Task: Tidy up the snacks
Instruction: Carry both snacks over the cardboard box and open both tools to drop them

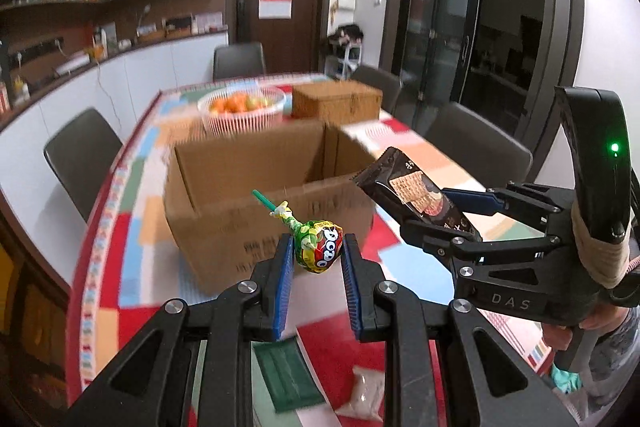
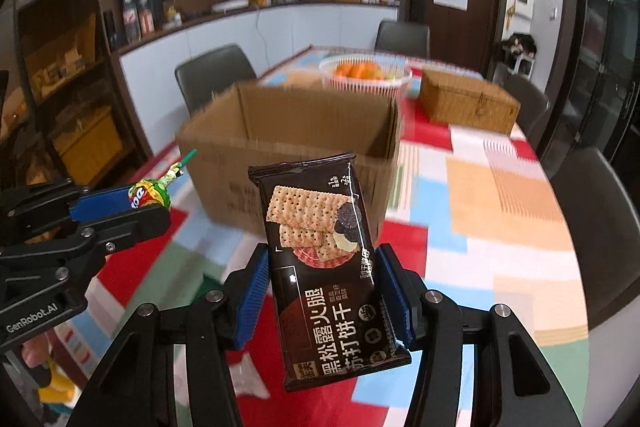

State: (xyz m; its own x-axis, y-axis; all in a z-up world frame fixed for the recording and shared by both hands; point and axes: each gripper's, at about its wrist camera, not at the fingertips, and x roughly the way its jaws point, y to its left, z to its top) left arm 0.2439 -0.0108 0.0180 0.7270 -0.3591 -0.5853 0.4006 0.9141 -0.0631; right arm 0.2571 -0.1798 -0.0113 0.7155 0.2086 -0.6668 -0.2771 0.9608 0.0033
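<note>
My left gripper is shut on a green-wrapped lollipop with a green stick pointing up and left; it also shows in the right wrist view. My right gripper is shut on a dark brown cracker packet, held upright; it also shows in the left wrist view. Both are held above the table, just in front of an open cardboard box, also seen in the right wrist view.
A white basket of oranges and a wicker box stand behind the cardboard box on the colourful tablecloth. A green packet and a white packet lie below my left gripper. Dark chairs surround the table.
</note>
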